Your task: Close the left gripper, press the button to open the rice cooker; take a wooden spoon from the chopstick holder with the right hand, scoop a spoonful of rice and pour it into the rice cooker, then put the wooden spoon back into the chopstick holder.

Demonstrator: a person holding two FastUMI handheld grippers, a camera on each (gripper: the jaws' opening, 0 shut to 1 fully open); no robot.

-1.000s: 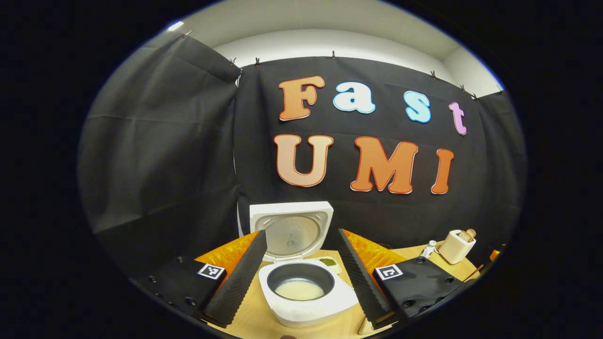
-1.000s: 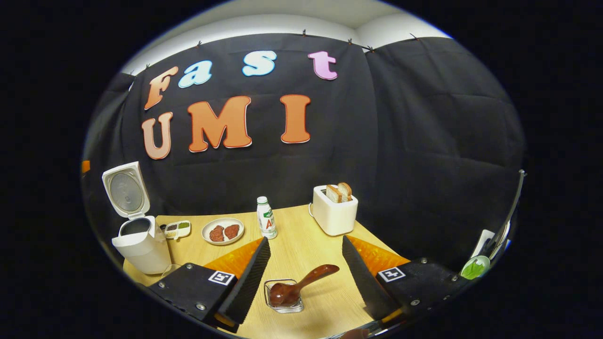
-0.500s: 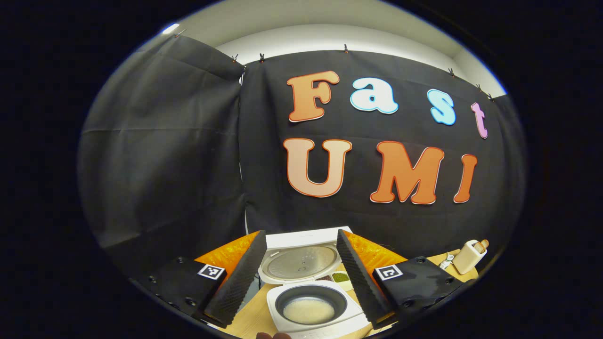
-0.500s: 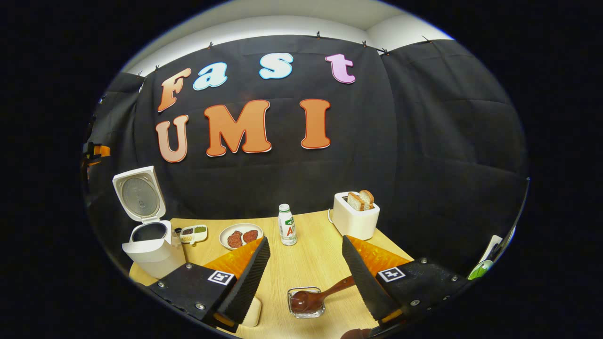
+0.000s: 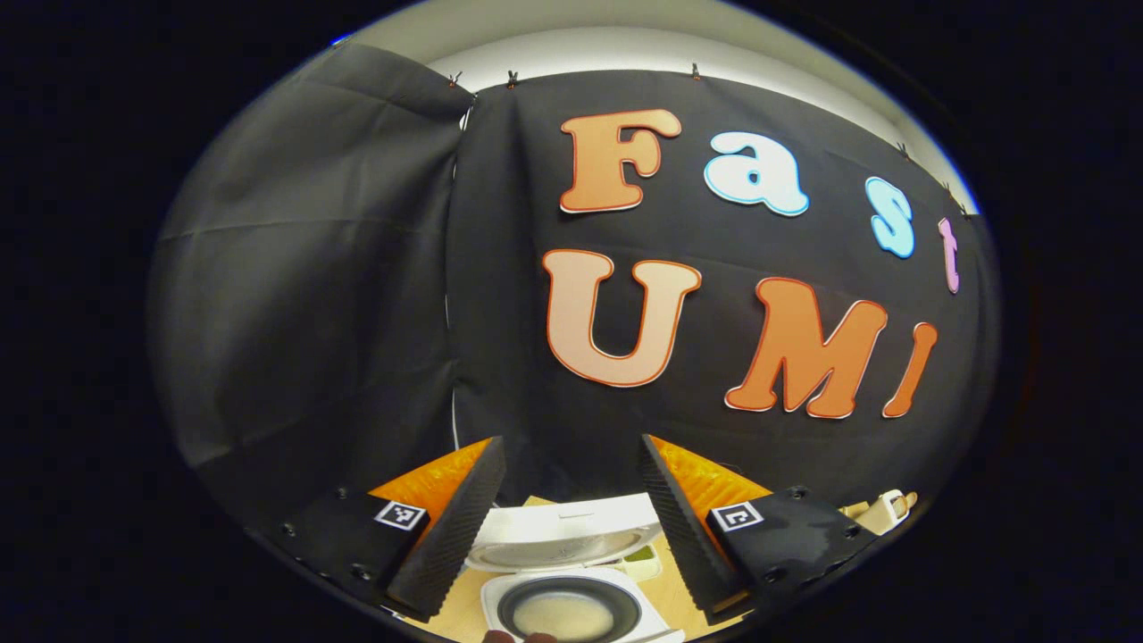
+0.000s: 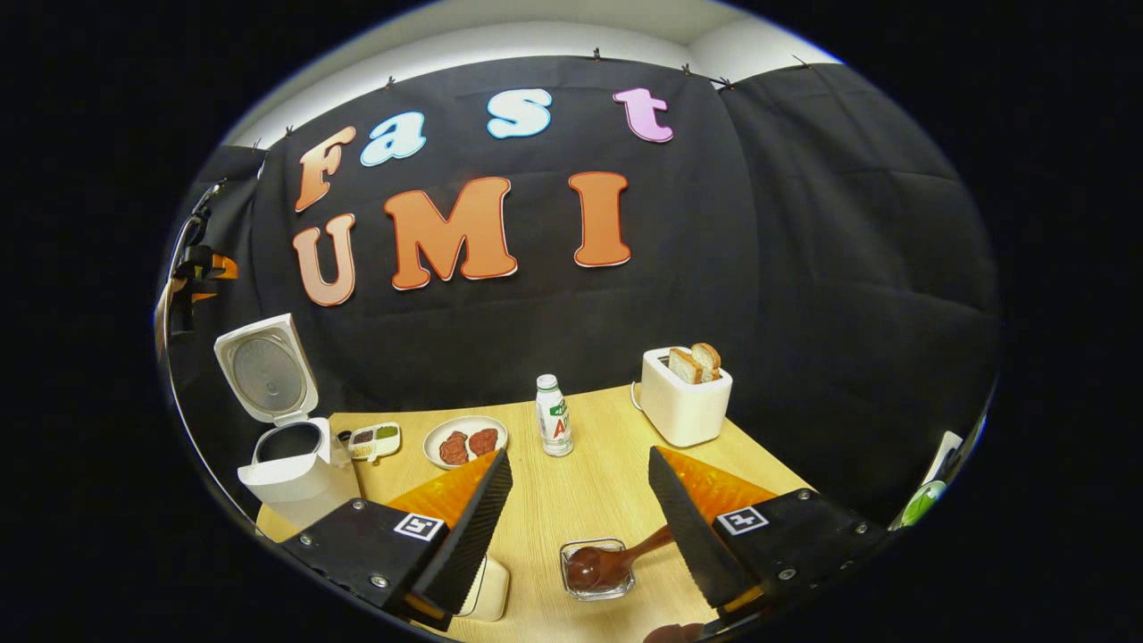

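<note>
The white rice cooker (image 5: 571, 607) stands open below my left gripper (image 5: 571, 442), its lid (image 5: 563, 534) tipped back and pale rice in the dark pot. That gripper is open, held high above the cooker with nothing between its fingers. In the right gripper view the cooker (image 6: 290, 464) stands at the table's left end. A dark wooden spoon (image 6: 607, 564) lies with its bowl in a small clear glass holder (image 6: 596, 585), its handle running behind one finger. My right gripper (image 6: 580, 452) is open above it, apart from the spoon.
On the wooden table (image 6: 580, 491) stand a divided seasoning dish (image 6: 375, 438), a plate with meat (image 6: 464, 442), a small bottle (image 6: 554, 427) and a white toaster with bread (image 6: 683, 397). A cream block (image 6: 489, 589) lies by the holder.
The left gripper has lifted and tipped up, so the open cooker slid down in its view. The right gripper drew back a little from the spoon, which stays in the holder.
</note>
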